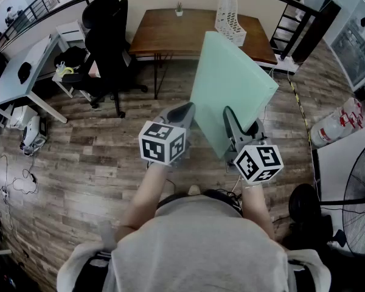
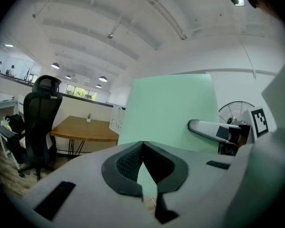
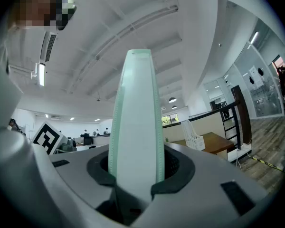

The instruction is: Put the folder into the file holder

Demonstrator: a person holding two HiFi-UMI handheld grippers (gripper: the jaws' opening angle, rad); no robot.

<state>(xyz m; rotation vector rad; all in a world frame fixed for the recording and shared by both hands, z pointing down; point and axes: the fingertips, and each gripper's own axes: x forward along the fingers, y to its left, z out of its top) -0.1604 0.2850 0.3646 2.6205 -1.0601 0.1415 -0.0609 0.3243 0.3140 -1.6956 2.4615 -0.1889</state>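
Wood-plank floor (image 1: 97, 157) stretches under me. My left claw (image 1: 184, 111) is pinched nearly closed on the thin edge of the mint-green folder (image 1: 231, 84), at its 8 o'clock corner. My right claw (image 1: 232, 119) clamps the folder's thick lower edge at 6 o'clock. The folder is tilted in the air, off any surface. Beyond it at 12 o'clock is the wooden desk (image 1: 170, 35), with the white file holder (image 1: 230, 18) upright at 1 o'clock.
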